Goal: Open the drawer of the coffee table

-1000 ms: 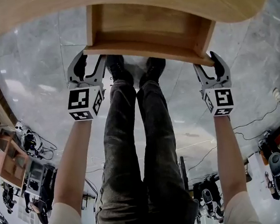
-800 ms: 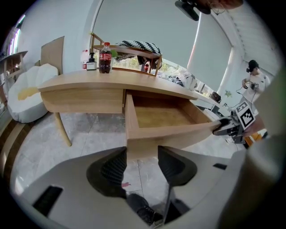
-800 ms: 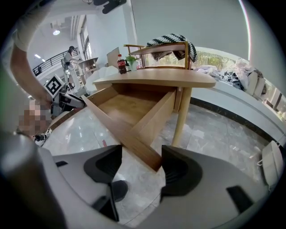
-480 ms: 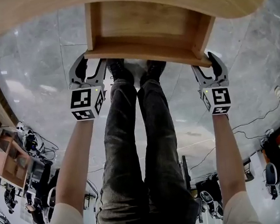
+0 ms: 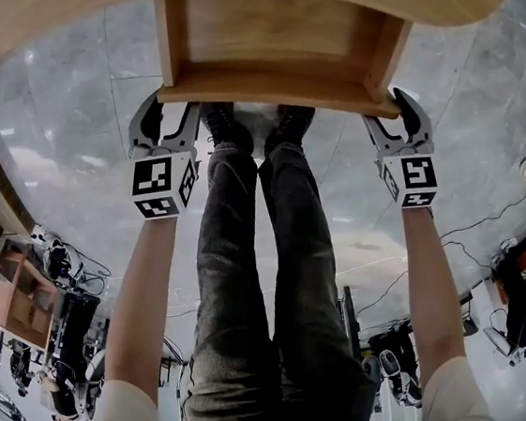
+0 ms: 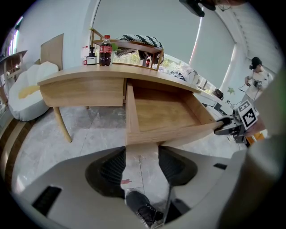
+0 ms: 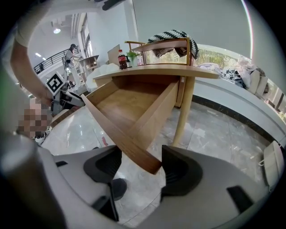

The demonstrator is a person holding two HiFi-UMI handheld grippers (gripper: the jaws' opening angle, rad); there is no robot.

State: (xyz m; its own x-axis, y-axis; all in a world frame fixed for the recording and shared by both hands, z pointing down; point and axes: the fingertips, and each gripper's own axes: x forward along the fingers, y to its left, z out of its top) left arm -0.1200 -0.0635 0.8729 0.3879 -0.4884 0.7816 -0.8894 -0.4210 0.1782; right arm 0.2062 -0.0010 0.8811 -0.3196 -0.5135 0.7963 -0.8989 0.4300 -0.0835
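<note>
The pale marble floor [image 5: 65, 133] is filling most of the head view, and the wooden coffee table [image 5: 220, 2] is standing across its top edge. The table's drawer [image 5: 263, 44] is sticking well out from under the tabletop toward the person (the left gripper view is showing its bare wooden bottom). The person's legs [image 5: 252, 281], in dark trousers, are running down to black shoes [image 5: 225, 129] that are resting just below the drawer front.

The left gripper [image 5: 167, 112] is hovering at the left corner of the drawer front. Its jaws are standing apart and released: in the left gripper view the corner is sitting just at the jaw tips, and floor and a shoe are showing between the pads. The right gripper [image 5: 391, 115] is sitting at the right corner. Its jaws are spread too, with the end of the drawer front lying between them, close to one pad and apart from the other, so it is not clamping.

Far back on the tabletop a cola bottle [image 6: 106, 44] is standing upright.
</note>
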